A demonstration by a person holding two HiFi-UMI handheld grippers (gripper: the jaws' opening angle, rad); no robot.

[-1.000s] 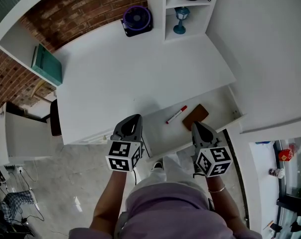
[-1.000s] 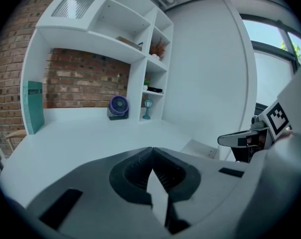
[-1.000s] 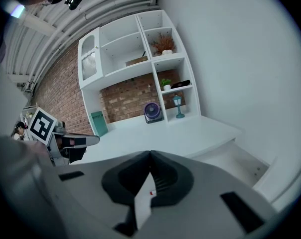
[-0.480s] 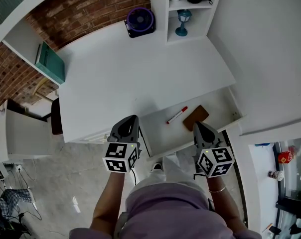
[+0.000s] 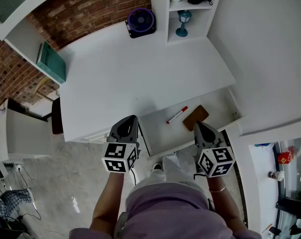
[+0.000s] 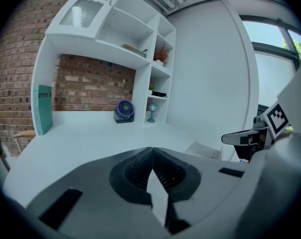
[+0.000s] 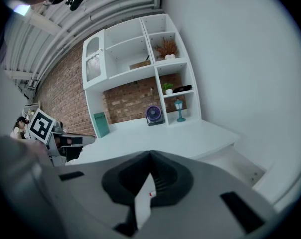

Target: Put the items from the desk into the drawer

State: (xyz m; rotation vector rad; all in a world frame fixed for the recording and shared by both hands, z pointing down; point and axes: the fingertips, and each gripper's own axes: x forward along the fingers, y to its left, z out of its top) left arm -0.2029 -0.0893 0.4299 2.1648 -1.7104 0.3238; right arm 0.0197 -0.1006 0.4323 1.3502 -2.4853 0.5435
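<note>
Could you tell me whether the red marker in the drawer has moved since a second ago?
No. The red marker lies at the same spot in the open drawer, just left of the brown flat item, as before.

A home study: white desk [image 5: 140, 68], built-in shelves [image 5: 158, 9], brick wall [image 5: 75, 9], small fan [image 5: 139, 21].

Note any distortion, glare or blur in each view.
Head view: sharp, evenly lit, the white desk bowed by the wide lens. Left gripper view: heavy fisheye, black corners, the left gripper slightly soft up close, the purple fan clear. Right gripper view: same fisheye and corners, ceiling light flaring upper left.
</note>
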